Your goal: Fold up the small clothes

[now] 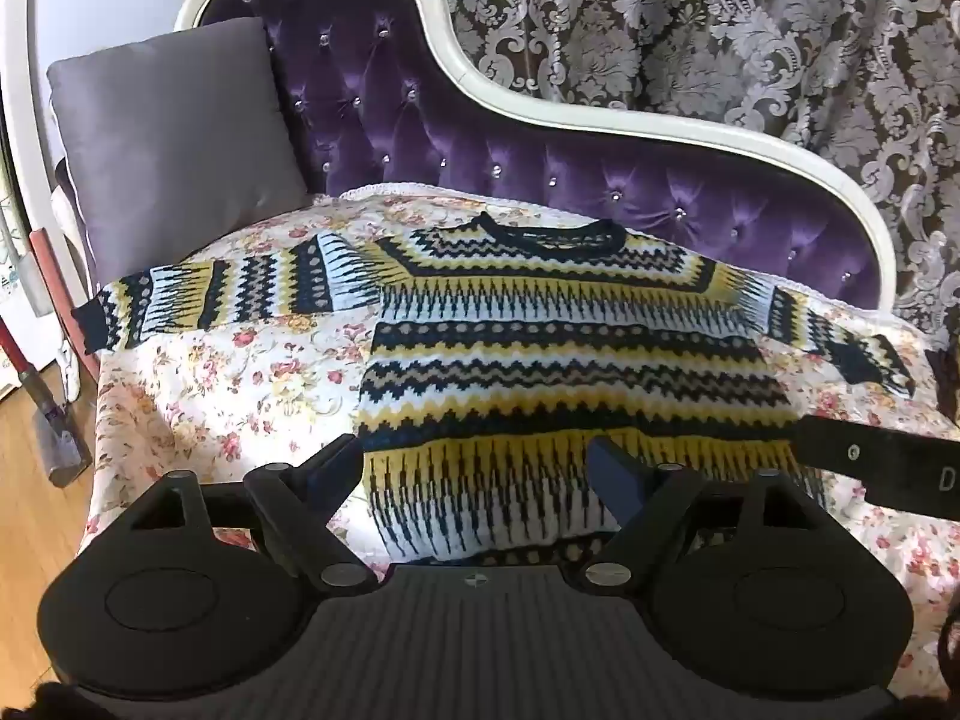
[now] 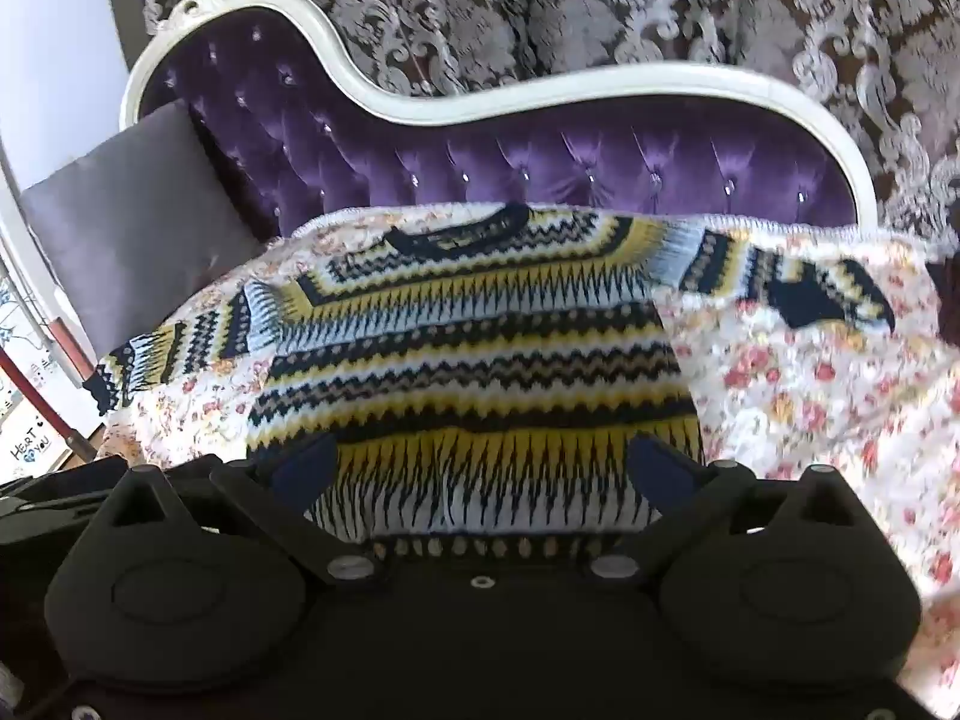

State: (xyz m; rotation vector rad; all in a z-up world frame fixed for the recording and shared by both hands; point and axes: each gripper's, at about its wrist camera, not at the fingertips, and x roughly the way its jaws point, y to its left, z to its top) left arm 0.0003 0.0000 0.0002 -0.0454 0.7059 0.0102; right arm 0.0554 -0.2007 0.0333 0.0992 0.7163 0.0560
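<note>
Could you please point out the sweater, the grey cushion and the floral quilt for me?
sweater (image 1: 570,354): left wrist view, middle of its striped chest.
grey cushion (image 1: 174,138): left wrist view, centre of its front face.
floral quilt (image 2: 810,384): right wrist view, bare patch right of the sweater.

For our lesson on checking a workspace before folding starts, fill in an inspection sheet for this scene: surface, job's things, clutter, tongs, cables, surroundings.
Surface: flowered quilt spread over a purple couch with a white frame.
Job's things: one patterned sweater lying flat, front up, both sleeves spread out, collar toward the backrest; not yet folded.
Clutter: grey cushion at the couch's end, clear of the sweater.
Tongs: left tongs open above the sweater's hem; right tongs open wide above the hem; neither grips anything.
Cables: nothing seen.
Surroundings: patterned curtain behind the couch; wooden floor beside it.
</note>
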